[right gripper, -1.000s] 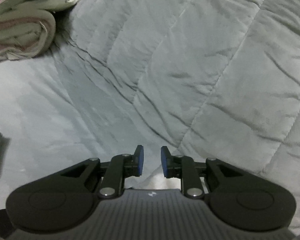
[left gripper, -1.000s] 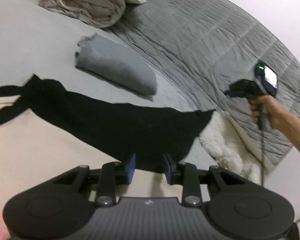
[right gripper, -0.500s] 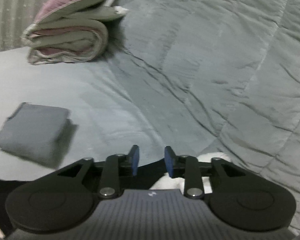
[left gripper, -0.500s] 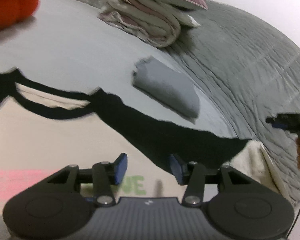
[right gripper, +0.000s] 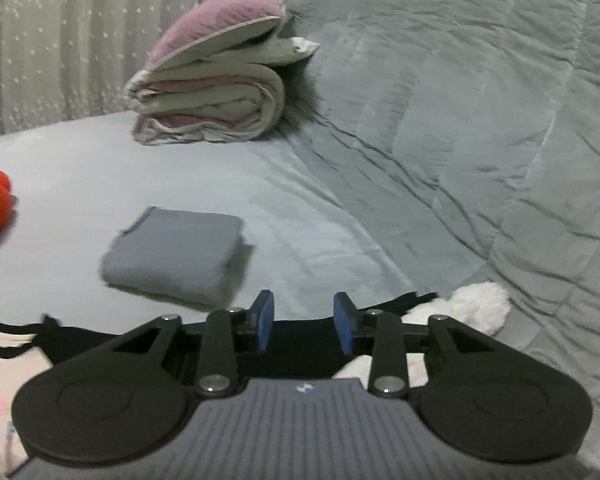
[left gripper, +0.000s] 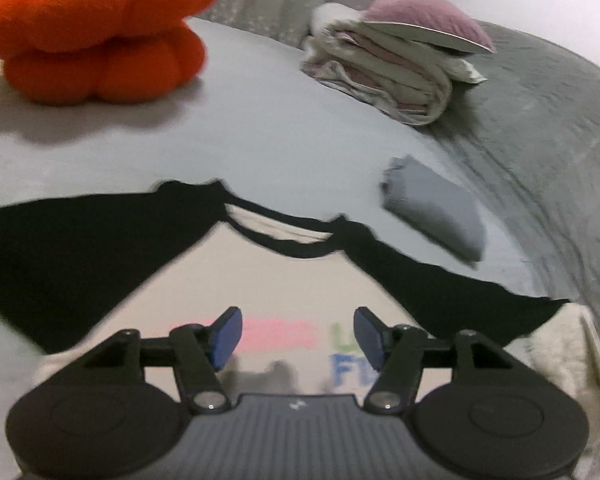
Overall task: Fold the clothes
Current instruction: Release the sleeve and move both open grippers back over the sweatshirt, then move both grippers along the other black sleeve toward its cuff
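item: raglan shirt (left gripper: 284, 280), cream body with black sleeves and black neck band, lying flat and spread face up on the grey bed sheet (left gripper: 260, 136). pink, green and blue print on the chest, blurred, unreadable. in the left wrist view the collar sits at 12 o'clock from the tongs, one black sleeve runs out toward 9 o'clock, the other toward 3 o'clock, its cuff ending on a white fluffy piece (left gripper: 556, 344).

left gripper (left gripper: 298, 334): blue pads apart, jaws opening, nothing between them; the printed chest of the shirt shows below the gap, not touched as far as the view tells.

right gripper (right gripper: 304, 326): blue pads apart, jaws opening, nothing pinched; the black sleeve (right gripper: 300, 344) lies directly under and behind the gap, running from 9 o'clock to 3 o'clock. whether the pads brush the cloth cannot be told.

other entries:
- folded grey garment (right gripper: 176, 256), on the sheet at 11 o'clock from the right tongs, at 1 o'clock from the left tongs, just beyond the shirt's sleeve, apart from it.
- folded quilt stack with mauve pillow on top (right gripper: 216, 92), at 11 o'clock, farther back.
- orange plush cushion (left gripper: 96, 28), at 10 o'clock in the left view.
- grey quilted comforter (right gripper: 460, 120), heaped from 12 to 3 o'clock.
- pale curtain (right gripper: 60, 40), behind the bed.
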